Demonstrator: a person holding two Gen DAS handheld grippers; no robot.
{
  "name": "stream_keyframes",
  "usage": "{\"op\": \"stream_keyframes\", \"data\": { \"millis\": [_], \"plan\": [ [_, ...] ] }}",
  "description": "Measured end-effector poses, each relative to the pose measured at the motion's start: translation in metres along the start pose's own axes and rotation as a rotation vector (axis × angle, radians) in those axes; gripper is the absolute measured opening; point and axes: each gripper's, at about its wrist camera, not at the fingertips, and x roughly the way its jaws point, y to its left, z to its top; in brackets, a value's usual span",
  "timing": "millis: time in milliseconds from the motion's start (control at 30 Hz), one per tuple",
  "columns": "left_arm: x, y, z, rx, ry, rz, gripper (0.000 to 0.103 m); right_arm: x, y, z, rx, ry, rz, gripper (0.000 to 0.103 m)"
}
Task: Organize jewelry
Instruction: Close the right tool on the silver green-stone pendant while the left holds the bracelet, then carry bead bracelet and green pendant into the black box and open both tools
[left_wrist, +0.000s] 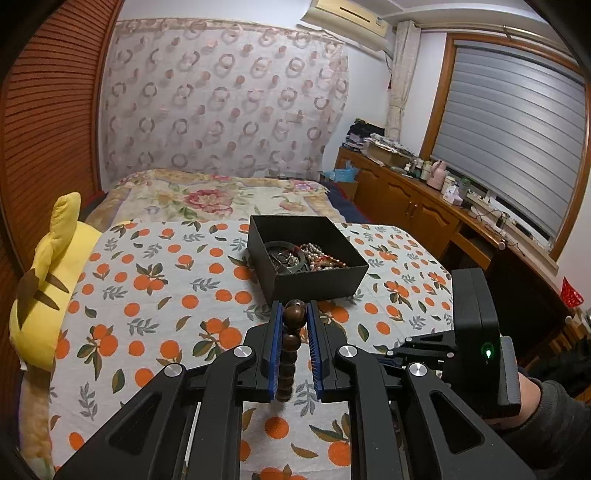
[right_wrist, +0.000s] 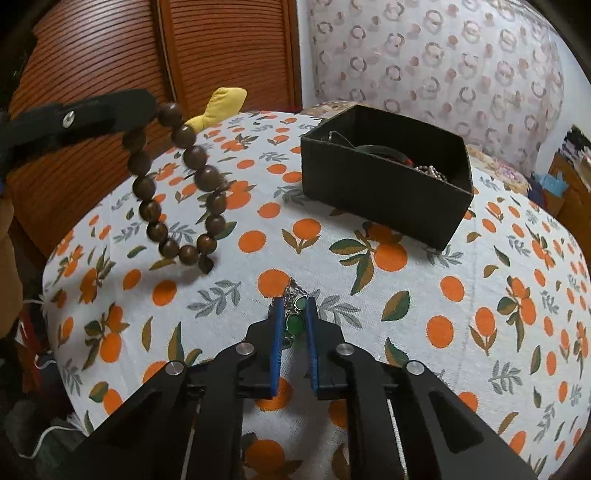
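Left wrist view: the left gripper (left_wrist: 294, 317) is closed on a wooden bead bracelet (left_wrist: 291, 343), its blue-padded fingers (left_wrist: 275, 350) pressing a large bead from both sides, the remaining beads hanging down between them and seen edge-on. Beyond the fingertips stands an open black box (left_wrist: 314, 284) on the orange-print cloth (left_wrist: 155, 295); from this higher angle its contents are plain: a dark bangle (left_wrist: 286, 254) and pearl and reddish bead strands (left_wrist: 321, 256) heaped together. A yellow plush toy (left_wrist: 48, 280) lies at the cloth's left edge. The right gripper's body shows low at right (left_wrist: 476, 321), with its jaws out of sight.

Right wrist view: the same bracelet (right_wrist: 177, 184) appears as a full loop, hanging clear of the cloth (right_wrist: 443, 295) from the left gripper (right_wrist: 147, 105) at upper left. The right gripper (right_wrist: 294, 314) holds its fingers (right_wrist: 277, 339) nearly together around a green-stoned piece on a silver chain (right_wrist: 294, 317), and the chain trails onto the cloth just ahead. Whether the pads actually pinch the piece cannot be told. The box (right_wrist: 384, 184) sits farther back to the right, well apart from both pieces; only its near wall and a glimpse of the contents show here.
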Motion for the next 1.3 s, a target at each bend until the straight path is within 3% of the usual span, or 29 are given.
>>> {"op": "stream_keyframes", "data": {
  "millis": [300, 833, 1100, 1300],
  "plan": [
    [0.005, -0.001, 0.020, 0.019, -0.010, 0.009, 0.012, -0.025, -0.020, 0.006, 0.034, -0.066, 0.008, 0.013],
    [0.019, -0.020, 0.083, 0.082, -0.078, 0.024, 0.012, -0.072, -0.061, 0.076, 0.020, -0.227, -0.033, 0.013],
    [0.036, -0.024, 0.104, 0.103, -0.087, 0.039, 0.012, -0.073, -0.081, 0.105, 0.031, -0.292, -0.043, 0.013],
    [0.060, -0.016, 0.104, 0.071, -0.061, 0.040, 0.012, -0.049, -0.104, 0.111, 0.084, -0.273, -0.031, 0.013]
  ]
}}
